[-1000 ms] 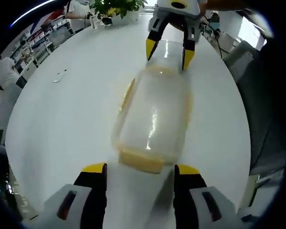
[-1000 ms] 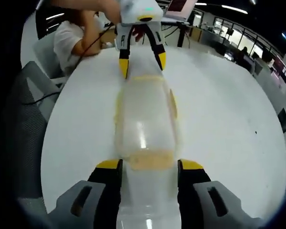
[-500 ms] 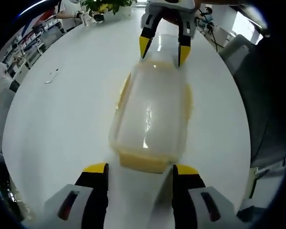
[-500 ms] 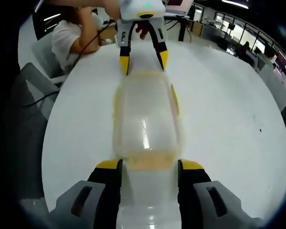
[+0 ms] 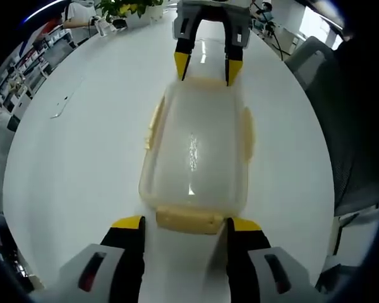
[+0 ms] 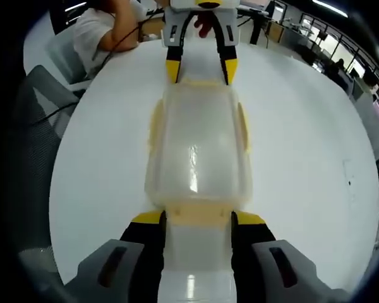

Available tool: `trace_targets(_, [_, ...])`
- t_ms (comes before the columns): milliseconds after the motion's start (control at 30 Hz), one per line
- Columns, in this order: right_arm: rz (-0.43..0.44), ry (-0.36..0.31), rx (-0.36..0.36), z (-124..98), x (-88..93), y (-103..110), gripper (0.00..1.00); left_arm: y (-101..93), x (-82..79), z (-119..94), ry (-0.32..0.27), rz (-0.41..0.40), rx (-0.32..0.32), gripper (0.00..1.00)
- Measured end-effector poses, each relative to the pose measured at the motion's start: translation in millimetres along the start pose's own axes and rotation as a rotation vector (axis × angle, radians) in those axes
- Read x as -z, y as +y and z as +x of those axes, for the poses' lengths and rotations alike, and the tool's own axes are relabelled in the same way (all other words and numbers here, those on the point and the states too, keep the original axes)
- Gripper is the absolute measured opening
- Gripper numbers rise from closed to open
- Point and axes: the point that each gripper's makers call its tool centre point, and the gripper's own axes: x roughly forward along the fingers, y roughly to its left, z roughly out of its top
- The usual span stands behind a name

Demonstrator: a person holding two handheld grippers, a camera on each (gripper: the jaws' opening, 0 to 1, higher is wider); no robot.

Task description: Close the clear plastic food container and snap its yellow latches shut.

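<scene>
A clear plastic container (image 5: 192, 151) with its lid on lies lengthwise on the white table (image 5: 82, 164). Yellow latches show at its near end (image 5: 188, 221) and on both long sides. My left gripper (image 5: 184, 224) is open, its jaws either side of that near end latch. At the far end, my right gripper (image 5: 206, 68) is open over the other short edge. In the right gripper view the container (image 6: 199, 151) runs away from me. My right gripper (image 6: 198, 219) straddles its near yellow latch (image 6: 198, 213), and my left gripper (image 6: 200, 71) is at the far end.
A small light object (image 5: 58, 112) lies on the table to the left, and a potted plant (image 5: 123, 7) stands at its far edge. Grey chairs (image 5: 316, 69) (image 6: 35, 120) stand beside the table. A person in a white top (image 6: 104, 38) sits at the far side.
Both grippers have closed in on the container's two short ends. Each end latch now sits level with the fingertips, between the jaws. The container has stayed on the table.
</scene>
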Motion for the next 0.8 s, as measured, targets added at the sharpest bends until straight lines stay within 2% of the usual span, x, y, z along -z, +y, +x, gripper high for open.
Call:
trace_targets(33, [0.01,-0.006,-0.009,-0.8,-2.4,-0.6,0.39,-5.2,0.1,1.1,0.0,-0.005,0.036,0.42])
trace_targets(133, [0.015,0.011,-0.021,-0.9,-0.5,-1.8,0.39,-6.7,-2.7,1.1,-0.007,0.016,0.038,0.34])
trace_targets(233, [-0.006,0.058,-0.022,0.9,-1.7,-0.8,0.39,-7.2,-3.4,0.1,0.029,0.031,0.034,0.33])
trace_targets(400, [-0.02,0.131,-0.028,2.8,-1.4,-1.2,0.39,-7.3,-1.8,-0.5,0.041,0.037,0.035,0.33])
trace_targets(633, [-0.022,0.134,-0.032,1.9,-0.5,-1.8,0.4,-7.7,-3.0,-0.8,0.038,0.046,0.043,0.34])
trace_targets(800, [-0.02,0.152,-0.032,2.3,-0.3,-2.6,0.39,-7.9,-4.0,0.1,0.083,0.064,0.048,0.35])
